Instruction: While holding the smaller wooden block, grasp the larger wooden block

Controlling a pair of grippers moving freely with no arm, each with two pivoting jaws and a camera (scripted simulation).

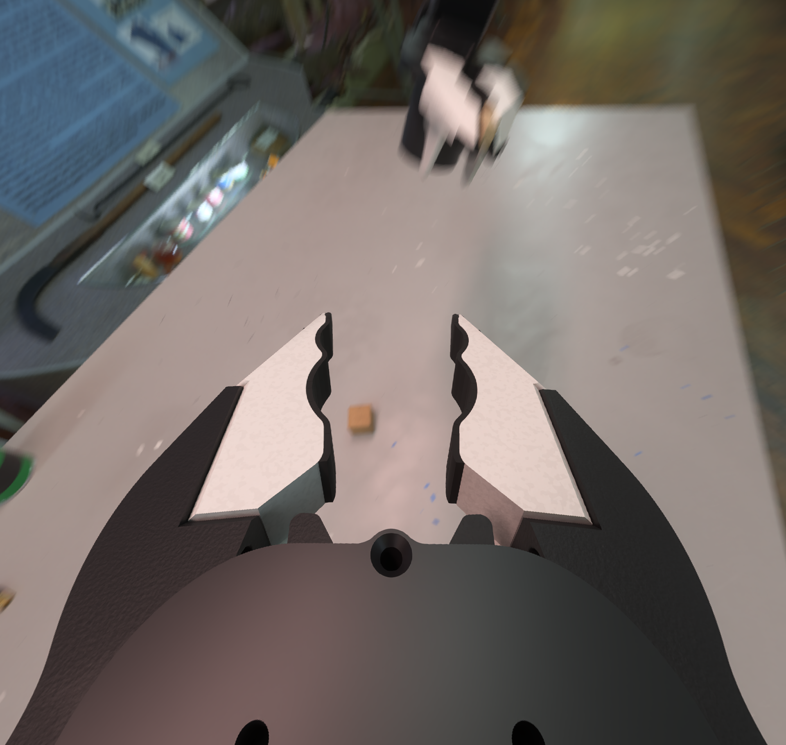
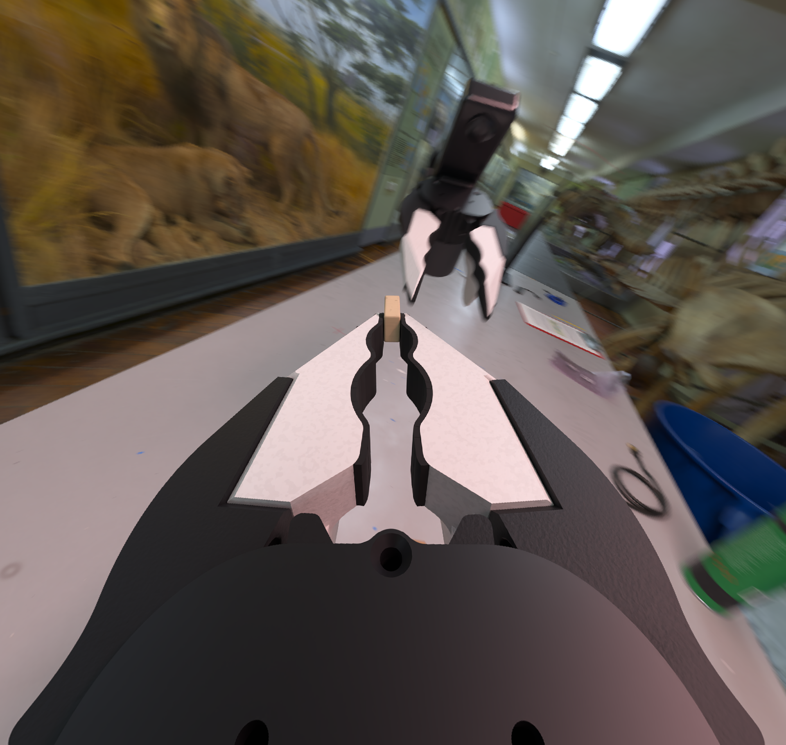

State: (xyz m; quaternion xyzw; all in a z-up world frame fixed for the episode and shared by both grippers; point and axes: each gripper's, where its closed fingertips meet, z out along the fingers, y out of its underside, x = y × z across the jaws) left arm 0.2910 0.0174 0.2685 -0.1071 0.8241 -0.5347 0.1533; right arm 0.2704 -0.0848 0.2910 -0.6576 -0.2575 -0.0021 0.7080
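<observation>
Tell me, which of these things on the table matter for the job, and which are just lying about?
Part of the job:
- smaller wooden block, pinched in the right gripper
- larger wooden block, lying on the table
- left gripper, open above it

Just lying about:
- black cable
- blue bin
- red-edged sheet

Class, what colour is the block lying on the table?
Light orange-brown wood; the block shows best in the left wrist view.

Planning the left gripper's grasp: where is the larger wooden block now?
In the left wrist view the larger wooden block lies on the table, below the open left gripper, nearer its left finger.
</observation>
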